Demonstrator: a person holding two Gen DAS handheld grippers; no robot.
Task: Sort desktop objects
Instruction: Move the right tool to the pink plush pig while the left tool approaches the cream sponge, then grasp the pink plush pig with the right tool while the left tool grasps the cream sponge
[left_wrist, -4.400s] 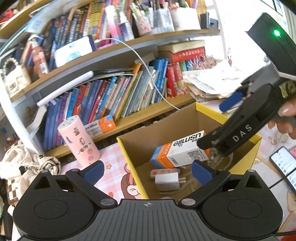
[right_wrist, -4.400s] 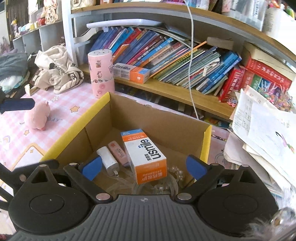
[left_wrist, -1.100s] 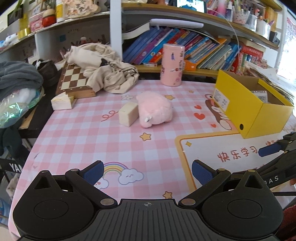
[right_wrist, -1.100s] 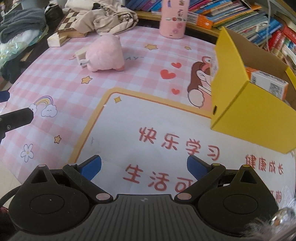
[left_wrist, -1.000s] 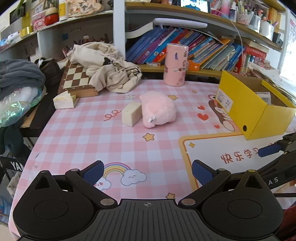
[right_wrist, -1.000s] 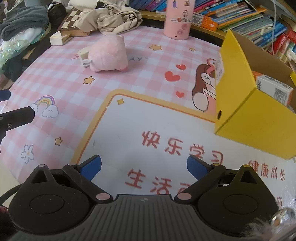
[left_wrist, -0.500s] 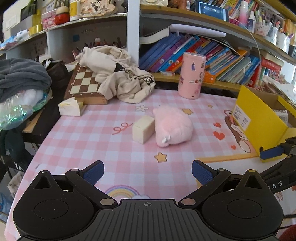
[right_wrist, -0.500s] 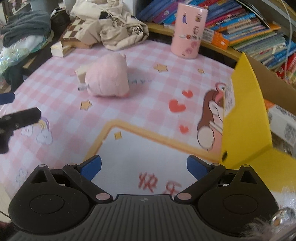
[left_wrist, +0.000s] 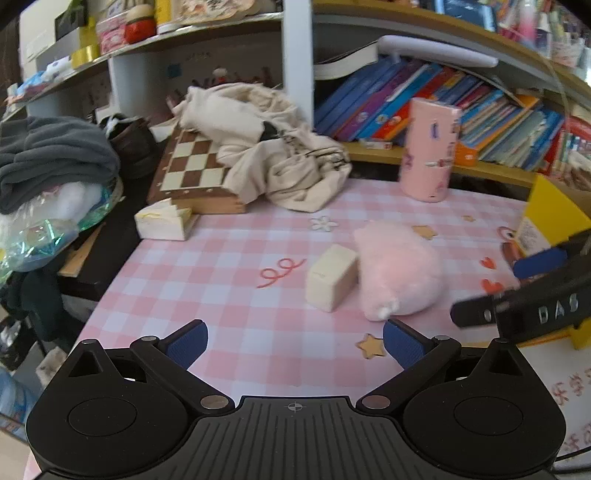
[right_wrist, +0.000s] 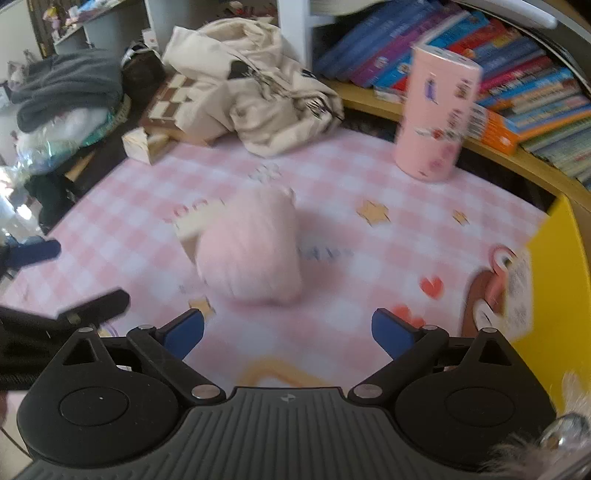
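A pink plush toy (left_wrist: 400, 275) lies on the pink checked desk mat, with a cream block (left_wrist: 331, 282) touching its left side. In the right wrist view the plush (right_wrist: 251, 247) lies just ahead of my right gripper (right_wrist: 287, 334), which is open and empty; the block (right_wrist: 195, 225) shows behind the plush's left. My left gripper (left_wrist: 295, 345) is open and empty, a little short of the block. The yellow sorting box (left_wrist: 554, 214) stands at the right edge. The right gripper's finger (left_wrist: 517, 306) shows at the right of the left wrist view.
A pink cylinder (left_wrist: 430, 149) stands at the back by the bookshelf. A chessboard box (left_wrist: 192, 173) under a beige cloth bag (left_wrist: 273, 155) and a small cream carton (left_wrist: 164, 221) lie at the back left. The mat's left edge drops to clutter.
Both grippers have moved forward towards the plush and the block, which now look larger and nearer. The right gripper has swung left from the yellow box. Both stay open.
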